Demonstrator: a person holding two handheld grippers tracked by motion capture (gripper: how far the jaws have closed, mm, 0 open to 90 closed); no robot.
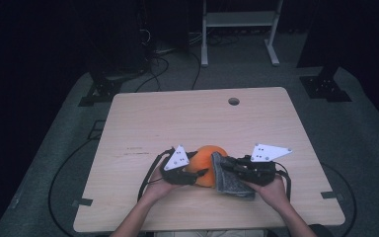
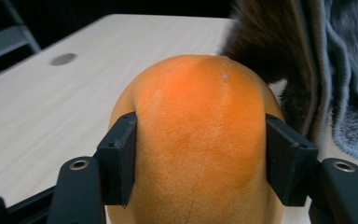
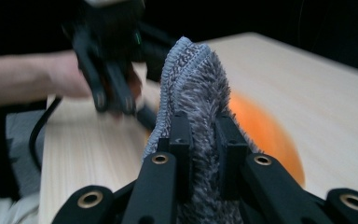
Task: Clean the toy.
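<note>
- Orange plush ball (image 2: 198, 140) squeezed in my left gripper (image 1: 190, 173); soft, could squirt out w/ more pressure.
- Grey cloth (image 3: 198, 93) pinched in right gripper (image 3: 204, 135); thin bite, may slip while wiping.

The high view is dim, its corners falling to near black from ten round to two o'clock; only the pale wooden table (image 1: 197, 123) catches soft overhead light, with faint shadows. The left gripper view is sharp and evenly lit on the rounded orange plush object (image 2: 198, 135). The right gripper view blurs toward nine o'clock, where the far black gripper (image 3: 109, 60) smears.
</note>
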